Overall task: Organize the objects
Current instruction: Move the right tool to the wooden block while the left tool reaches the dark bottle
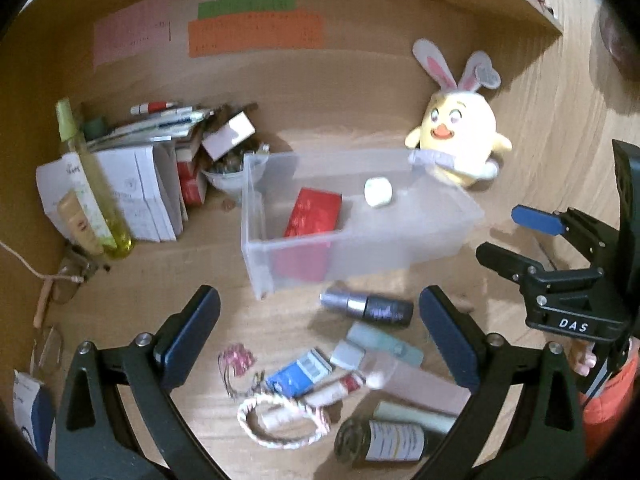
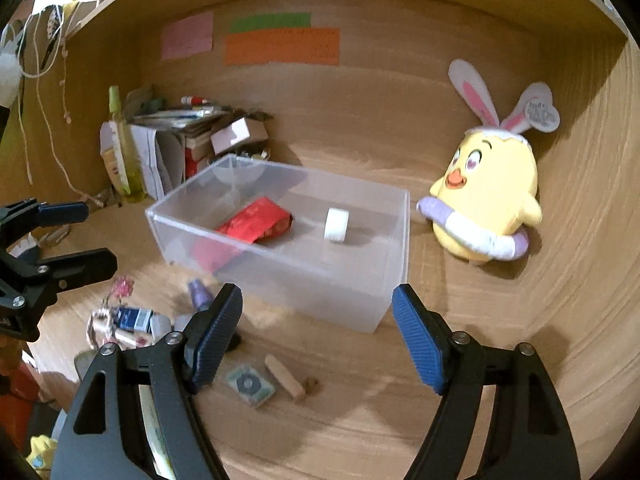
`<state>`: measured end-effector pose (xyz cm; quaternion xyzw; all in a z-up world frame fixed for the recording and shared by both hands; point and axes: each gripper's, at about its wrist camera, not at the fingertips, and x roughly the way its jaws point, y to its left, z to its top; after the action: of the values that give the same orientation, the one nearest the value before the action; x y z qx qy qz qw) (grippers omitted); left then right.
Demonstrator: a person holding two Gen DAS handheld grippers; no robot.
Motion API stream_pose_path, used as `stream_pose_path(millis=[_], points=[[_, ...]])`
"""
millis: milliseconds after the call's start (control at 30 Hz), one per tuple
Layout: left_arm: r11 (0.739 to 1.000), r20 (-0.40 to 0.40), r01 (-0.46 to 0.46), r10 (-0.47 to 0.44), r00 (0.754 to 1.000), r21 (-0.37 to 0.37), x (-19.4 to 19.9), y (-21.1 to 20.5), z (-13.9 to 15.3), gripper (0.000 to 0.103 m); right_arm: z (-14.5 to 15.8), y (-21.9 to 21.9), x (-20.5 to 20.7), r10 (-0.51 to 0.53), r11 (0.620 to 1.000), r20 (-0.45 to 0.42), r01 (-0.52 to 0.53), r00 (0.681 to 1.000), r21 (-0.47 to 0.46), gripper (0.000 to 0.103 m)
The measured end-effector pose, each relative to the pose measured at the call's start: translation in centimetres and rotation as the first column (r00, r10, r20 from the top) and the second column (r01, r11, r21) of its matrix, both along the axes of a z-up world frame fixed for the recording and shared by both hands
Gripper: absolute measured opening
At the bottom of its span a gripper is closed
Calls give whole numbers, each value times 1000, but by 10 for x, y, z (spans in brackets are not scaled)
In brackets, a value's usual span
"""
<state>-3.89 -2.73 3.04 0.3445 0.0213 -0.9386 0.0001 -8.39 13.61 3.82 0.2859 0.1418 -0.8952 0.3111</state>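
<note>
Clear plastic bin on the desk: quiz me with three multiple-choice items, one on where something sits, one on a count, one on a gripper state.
1. Where is the plush chick relative to the clear bin?
A. inside it
B. outside it, by the wall
C. on top of the paper stack

2. How many things lie inside the bin?
A. none
B. two
C. five

3. How does the right gripper stand?
A. clamped on a bottle
B. open, holding nothing
C. shut, holding nothing

Answers:
1 B, the plush sits on the desk outside the bin's end wall.
2 B, only the red packet and the white tape roll are in it.
3 B, nothing is between its spread blue pads.
</note>
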Motion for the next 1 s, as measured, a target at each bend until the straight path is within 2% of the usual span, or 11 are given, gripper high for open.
stream_pose_path(millis=[267,467,633,733,867,1000], points=[[1000,24,17,-17,1000,11,25,8,-19,101,-23,7,3,1,1000,61,-3,998,21,75],[999,38,40,-40,998,-19,37,25,-28,101,-40,11,5,2,999,96,-6,995,43,73],[998,65,63,-63,996,-5,45,32,-42,101,-52,12,0,16,999,154,-22,988,41,54],[998,75,61,-61,995,1,52,32,-48,101,-58,10,-3,28,998,181,-38,983,50,47],[999,85,48,-50,995,25,59,29,-54,101,-64,4,-5,43,997,197,-55,979,55,43],[998,96,45,-49,994,47,63,27,-61,101,-67,-1,-9,52,996,214,-66,975,58,34]])
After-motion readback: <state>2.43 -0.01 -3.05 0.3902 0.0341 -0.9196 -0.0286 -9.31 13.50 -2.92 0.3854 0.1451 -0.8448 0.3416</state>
